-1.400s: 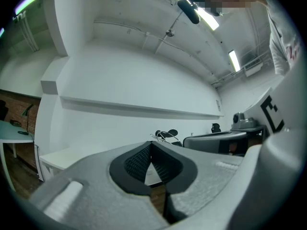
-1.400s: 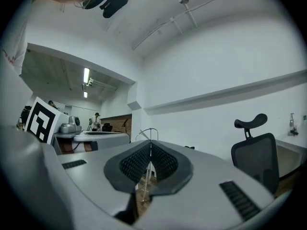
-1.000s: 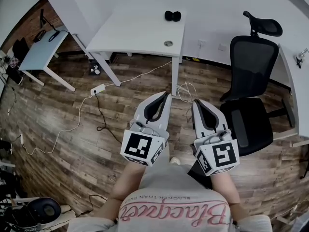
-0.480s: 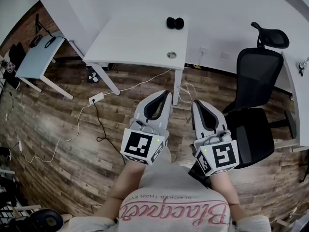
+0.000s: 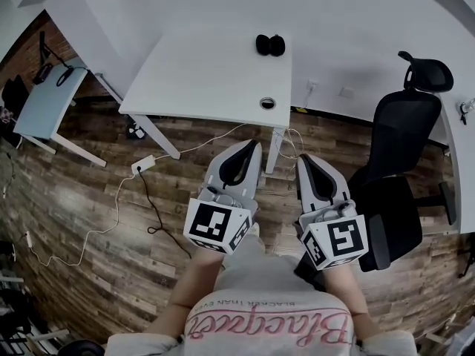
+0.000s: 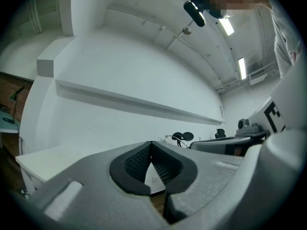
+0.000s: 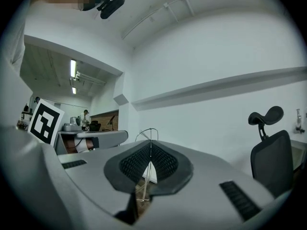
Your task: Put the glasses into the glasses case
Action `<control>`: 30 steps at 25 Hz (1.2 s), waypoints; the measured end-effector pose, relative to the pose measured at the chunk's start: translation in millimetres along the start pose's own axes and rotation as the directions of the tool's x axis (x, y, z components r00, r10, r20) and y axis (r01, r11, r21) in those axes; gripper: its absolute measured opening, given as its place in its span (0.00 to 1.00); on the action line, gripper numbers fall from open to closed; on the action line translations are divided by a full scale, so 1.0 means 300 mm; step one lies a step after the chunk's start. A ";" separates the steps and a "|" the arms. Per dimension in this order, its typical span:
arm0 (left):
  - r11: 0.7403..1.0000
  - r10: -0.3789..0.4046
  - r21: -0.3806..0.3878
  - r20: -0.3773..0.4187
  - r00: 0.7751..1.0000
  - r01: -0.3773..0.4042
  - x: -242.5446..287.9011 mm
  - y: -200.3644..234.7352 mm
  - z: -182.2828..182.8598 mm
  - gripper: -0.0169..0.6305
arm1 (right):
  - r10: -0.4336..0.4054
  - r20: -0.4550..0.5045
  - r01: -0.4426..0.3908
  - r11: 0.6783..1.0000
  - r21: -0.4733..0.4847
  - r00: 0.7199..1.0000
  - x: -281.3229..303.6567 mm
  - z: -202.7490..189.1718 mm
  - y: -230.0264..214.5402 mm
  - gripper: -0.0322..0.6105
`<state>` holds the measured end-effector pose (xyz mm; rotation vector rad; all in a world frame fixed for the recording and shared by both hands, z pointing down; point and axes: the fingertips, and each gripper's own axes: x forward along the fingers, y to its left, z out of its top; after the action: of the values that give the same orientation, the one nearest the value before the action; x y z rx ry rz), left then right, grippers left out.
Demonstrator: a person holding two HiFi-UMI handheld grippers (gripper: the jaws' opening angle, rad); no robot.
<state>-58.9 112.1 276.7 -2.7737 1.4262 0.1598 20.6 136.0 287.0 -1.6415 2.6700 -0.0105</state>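
Note:
Two small dark rounded things lie side by side at the far edge of a white table; they are too small to tell apart as glasses or case. My left gripper and right gripper are held close to my body over the wooden floor, well short of the table. Both are shut, with nothing between the jaws. In the left gripper view the left gripper has its black pads pressed together. In the right gripper view the right gripper is closed the same way.
A black office chair stands to the right of the table. A second, bluish table is at the far left. A power strip and loose cables lie on the floor in front of the white table.
The table and chair have slid lower and nearer in the head view, as the person steps towards them. Both grippers stay shut in the same place before the body.

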 end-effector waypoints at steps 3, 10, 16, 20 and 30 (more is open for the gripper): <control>1.000 -0.017 -0.016 0.003 1.000 0.017 0.049 0.065 -0.011 0.03 | -0.011 -0.007 0.011 1.000 0.011 1.000 0.081 -0.010 -0.012 0.07; 0.998 -0.063 -0.019 -0.009 0.998 0.063 0.157 0.183 -0.018 0.03 | -0.053 -0.009 0.053 0.997 0.053 0.999 0.234 -0.002 -0.055 0.07; 0.994 -0.099 -0.043 -0.028 0.995 0.098 0.225 0.228 -0.041 0.03 | -0.080 -0.029 0.081 0.996 0.036 0.996 0.298 -0.010 -0.078 0.07; 0.992 -0.121 -0.052 -0.046 0.992 0.118 0.263 0.222 -0.075 0.03 | -0.101 -0.053 0.103 0.994 0.036 0.993 0.315 -0.042 -0.115 0.07; 0.996 -0.075 -0.060 -0.075 0.994 0.071 0.411 0.297 -0.147 0.03 | -0.095 -0.049 0.097 0.995 0.035 0.994 0.457 -0.071 -0.233 0.07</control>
<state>-56.5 -42.6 311.1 -2.9034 1.3542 0.0946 21.1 -17.8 308.6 -1.7785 2.6046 -0.1007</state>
